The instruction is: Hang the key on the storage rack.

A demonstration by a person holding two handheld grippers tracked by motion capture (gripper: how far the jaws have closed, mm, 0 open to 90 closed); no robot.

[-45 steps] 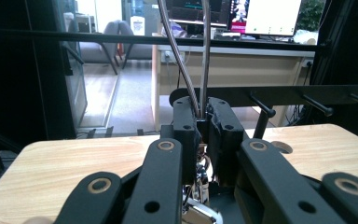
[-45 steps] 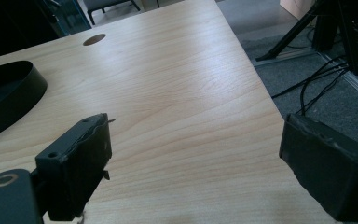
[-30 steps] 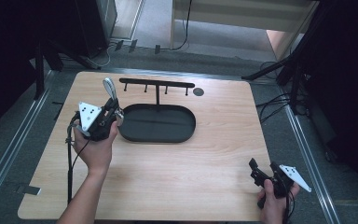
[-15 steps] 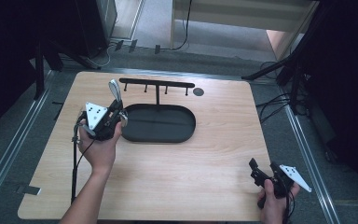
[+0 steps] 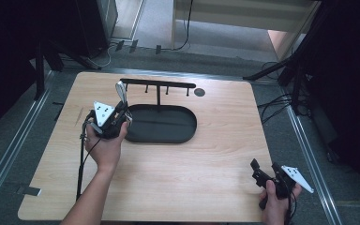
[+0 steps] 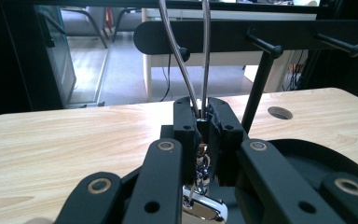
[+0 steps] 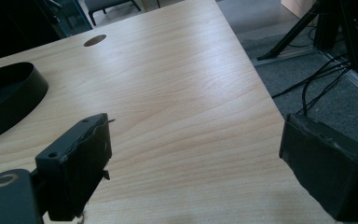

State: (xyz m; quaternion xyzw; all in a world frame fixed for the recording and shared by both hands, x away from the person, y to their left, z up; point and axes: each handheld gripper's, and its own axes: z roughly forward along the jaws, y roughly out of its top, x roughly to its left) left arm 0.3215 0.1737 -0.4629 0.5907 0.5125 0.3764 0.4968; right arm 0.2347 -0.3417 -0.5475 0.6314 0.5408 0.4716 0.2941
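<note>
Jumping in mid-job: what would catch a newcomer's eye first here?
First, the left tool, jaws shut on a shiny silver wire loop, just under the leftmost peg of the black metal hook rack at the table's far left. Next, the black oval tray that forms the rack's base, mid-table. The right tool rests open at the near right corner of the pale wooden table.

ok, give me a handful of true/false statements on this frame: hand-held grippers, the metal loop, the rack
1. The left hand-held gripper is clamped on a metal loop. True.
2. The right hand-held gripper holds a spoon. False: its jaws stand wide apart over bare table.
3. The black tray sits under the peg rack. True.
4. The loop already hangs alone from a peg. False: the left hand-held gripper grips it.
5. The right hand-held gripper is at the table's far left corner. False: near right corner.
</note>
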